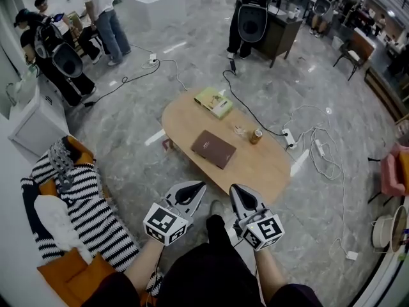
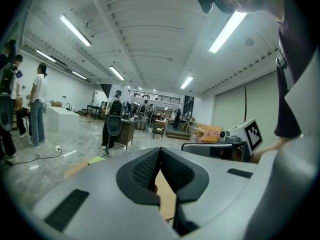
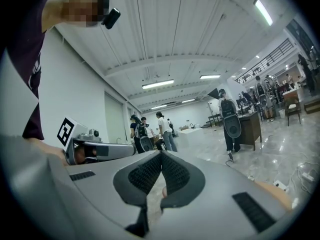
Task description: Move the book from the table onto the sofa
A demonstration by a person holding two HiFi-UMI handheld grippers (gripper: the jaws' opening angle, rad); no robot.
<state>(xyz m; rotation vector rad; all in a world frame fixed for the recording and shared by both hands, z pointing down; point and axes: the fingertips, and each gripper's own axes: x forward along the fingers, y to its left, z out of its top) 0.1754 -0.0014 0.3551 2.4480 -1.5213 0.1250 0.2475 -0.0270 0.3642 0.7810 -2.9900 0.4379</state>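
**Both claws closed and empty; book on the surface**

Far left: sofa (image 1: 67, 274), orange cushions under a striped throw (image 1: 89, 216). Left claw (image 1: 197, 188) hung short of the oval wooden surface (image 1: 271, 171), jaws together, nothing between them. Brown book (image 1: 213, 148) lay flat mid-surface, well apart from both claws; green book (image 1: 214, 102) at the far end. Right claw (image 1: 238, 190) sat beside the left, jaws likewise together, empty. Small can (image 1: 255, 136) stood right of the brown book.

Book (image 1: 213, 149) on table (image 1: 275, 171); sofa (image 1: 77, 216) left of table.
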